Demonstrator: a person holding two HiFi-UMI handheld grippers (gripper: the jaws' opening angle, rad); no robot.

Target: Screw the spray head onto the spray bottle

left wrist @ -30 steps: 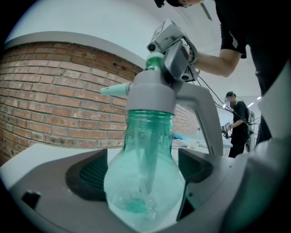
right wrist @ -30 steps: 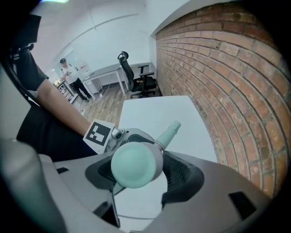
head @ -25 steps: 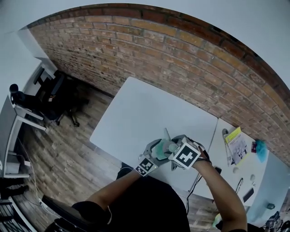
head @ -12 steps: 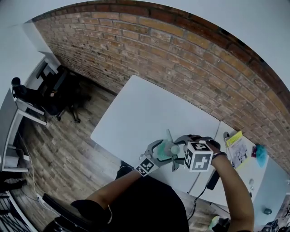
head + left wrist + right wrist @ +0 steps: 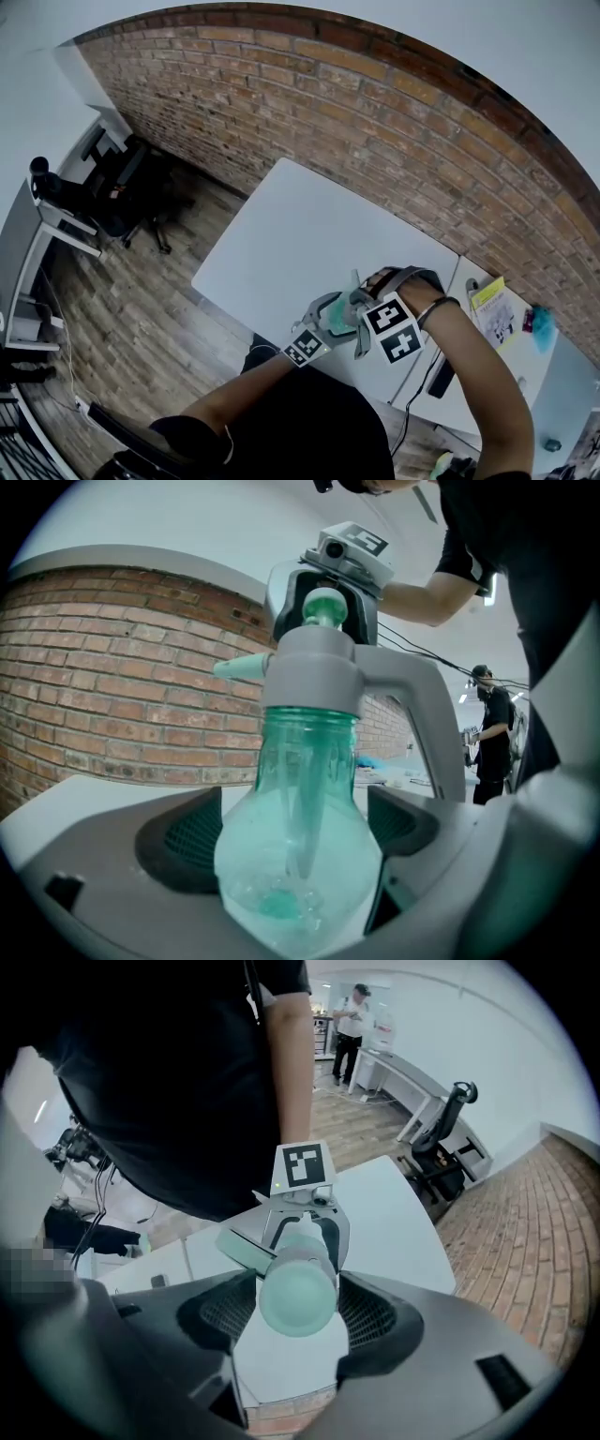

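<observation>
Clamping spray bottle [image 5: 300, 855] at body, left tongs [image 5: 342, 309] hold it upright. Spray head [image 5: 319, 672] sits on neck; right tongs [image 5: 298, 1307] pinch its green top from above. Best: bottle steady, head square, no cross-threading. White worktop [image 5: 309, 234] beyond.

Spray head [image 5: 323, 663] sits atop the spray bottle [image 5: 305, 761], with left gripper [image 5: 298, 841] around its lower body, right gripper [image 5: 298, 1302] above, table [image 5: 300, 234] below, brick wall [image 5: 375, 112] beyond.
</observation>
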